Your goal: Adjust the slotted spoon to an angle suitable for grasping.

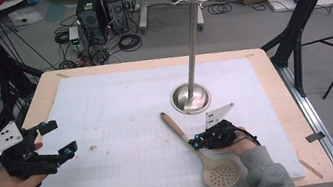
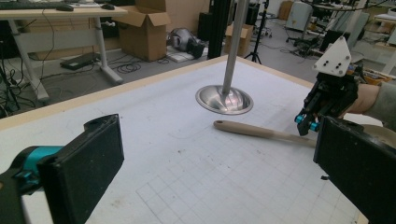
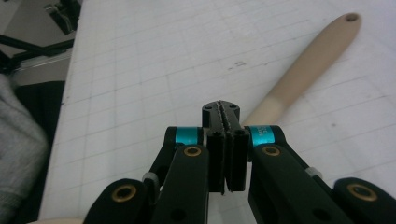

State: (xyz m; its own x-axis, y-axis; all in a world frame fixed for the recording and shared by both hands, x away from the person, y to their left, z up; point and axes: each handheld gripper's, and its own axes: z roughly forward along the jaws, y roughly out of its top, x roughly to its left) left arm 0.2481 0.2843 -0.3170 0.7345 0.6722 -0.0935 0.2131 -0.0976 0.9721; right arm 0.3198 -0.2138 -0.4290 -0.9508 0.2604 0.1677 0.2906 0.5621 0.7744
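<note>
A beige slotted spoon (image 1: 176, 128) lies on the white grid mat (image 1: 121, 110), its handle pointing to the far left and its perforated bowl near the front edge. My right gripper (image 1: 195, 143) is shut, pads pressed flat together, with its tip right over the middle of the handle. In the right gripper view the spoon handle (image 3: 308, 60) runs out from behind the closed right gripper (image 3: 222, 109); nothing shows between the pads. My left gripper (image 1: 58, 138) stands open over the mat's left edge, holding nothing. From the left gripper view (image 2: 217, 140), the spoon (image 2: 261, 131) and the right gripper (image 2: 306, 125) lie ahead.
A metal stand with a round dished base (image 1: 190, 97) and a tall pole rises just beyond the spoon's handle end. The mat covers a wooden table (image 1: 274, 81). Computer towers, cables, boxes and tripods stand on the floor beyond.
</note>
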